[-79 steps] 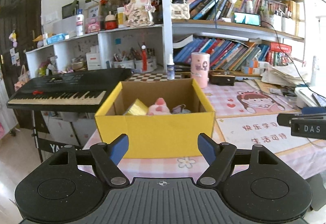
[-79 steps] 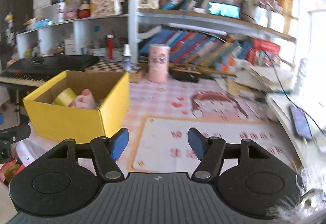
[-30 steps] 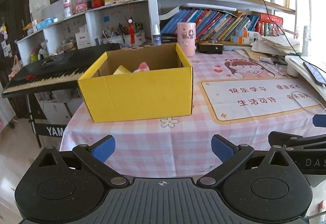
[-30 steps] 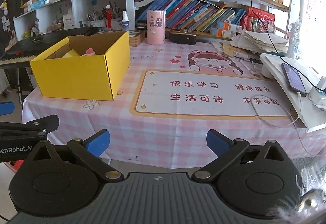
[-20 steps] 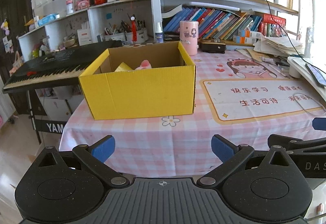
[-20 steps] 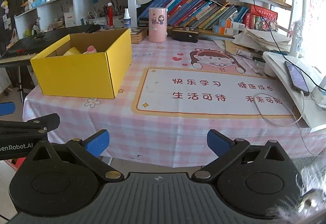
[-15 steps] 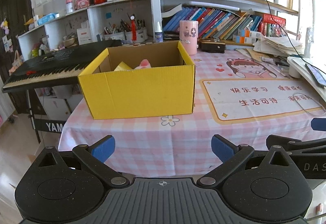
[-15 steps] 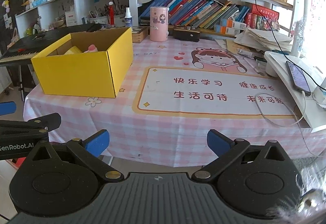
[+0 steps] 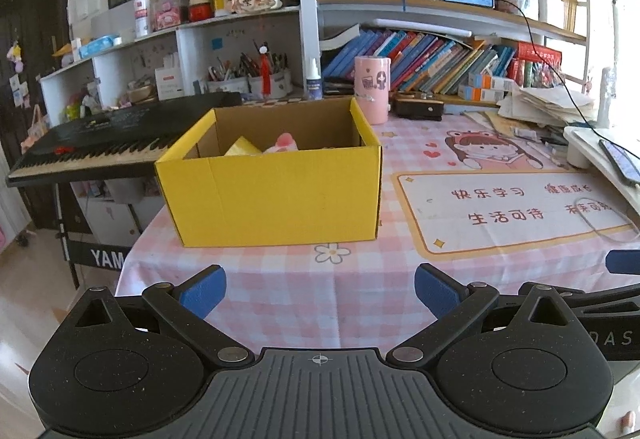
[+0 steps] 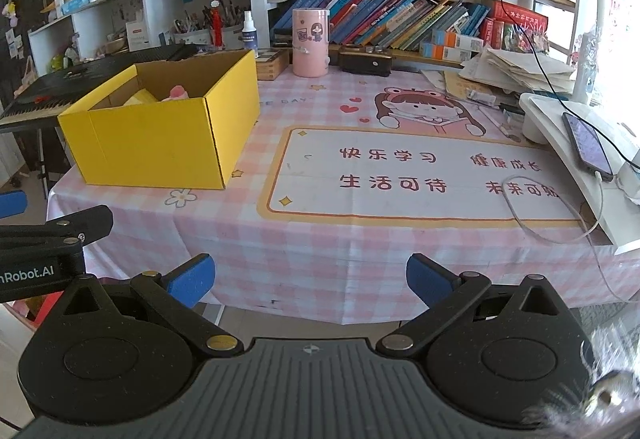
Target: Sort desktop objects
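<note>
The yellow box [image 9: 276, 195] stands on the left part of the counter [image 9: 360, 295], open at the top. Inside it, a pink toy [image 9: 285, 143] and a yellow item [image 9: 242, 147] show above the front wall; further contents are hidden.

The box lies well ahead of the left gripper [image 9: 320, 289] and roughly centred between its fingers [image 9: 202, 291]. The fingers are spread wide and carry nothing. The left gripper is held level at the near edge of the counter.

From the right gripper [image 10: 310, 279] the box [image 10: 160, 135] lies ahead and to the left. Its fingers [image 10: 426, 281] are likewise spread wide and empty, held level off the near counter edge and facing a printed mat [image 10: 420, 175]. A pink cylinder [image 10: 310, 43] stands behind the box, near the bookshelf [image 10: 400, 19].
</note>
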Tool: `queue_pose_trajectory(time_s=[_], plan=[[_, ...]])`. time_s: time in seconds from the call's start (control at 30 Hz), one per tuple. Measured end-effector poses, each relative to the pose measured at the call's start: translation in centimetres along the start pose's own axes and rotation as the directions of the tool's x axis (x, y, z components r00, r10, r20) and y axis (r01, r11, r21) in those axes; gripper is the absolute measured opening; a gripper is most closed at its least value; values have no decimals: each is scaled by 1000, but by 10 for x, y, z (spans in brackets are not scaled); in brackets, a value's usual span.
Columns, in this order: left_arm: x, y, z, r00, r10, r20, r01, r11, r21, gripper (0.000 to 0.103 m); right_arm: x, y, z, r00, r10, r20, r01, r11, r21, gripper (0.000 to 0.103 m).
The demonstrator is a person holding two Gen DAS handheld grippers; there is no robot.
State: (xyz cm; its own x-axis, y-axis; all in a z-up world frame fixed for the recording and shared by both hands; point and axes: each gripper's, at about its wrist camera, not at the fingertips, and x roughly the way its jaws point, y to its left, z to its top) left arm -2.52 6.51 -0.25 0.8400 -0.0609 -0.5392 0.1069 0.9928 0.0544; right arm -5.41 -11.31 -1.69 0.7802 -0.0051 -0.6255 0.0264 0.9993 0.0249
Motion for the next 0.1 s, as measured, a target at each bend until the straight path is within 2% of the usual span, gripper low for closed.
queue_pose_trajectory(time_s=[0.1], plan=[[1, -2, 2, 1000, 4, 2, -4, 1000, 4, 102, 2, -3, 2, 1000, 4, -7, -4, 1000, 7, 103]])
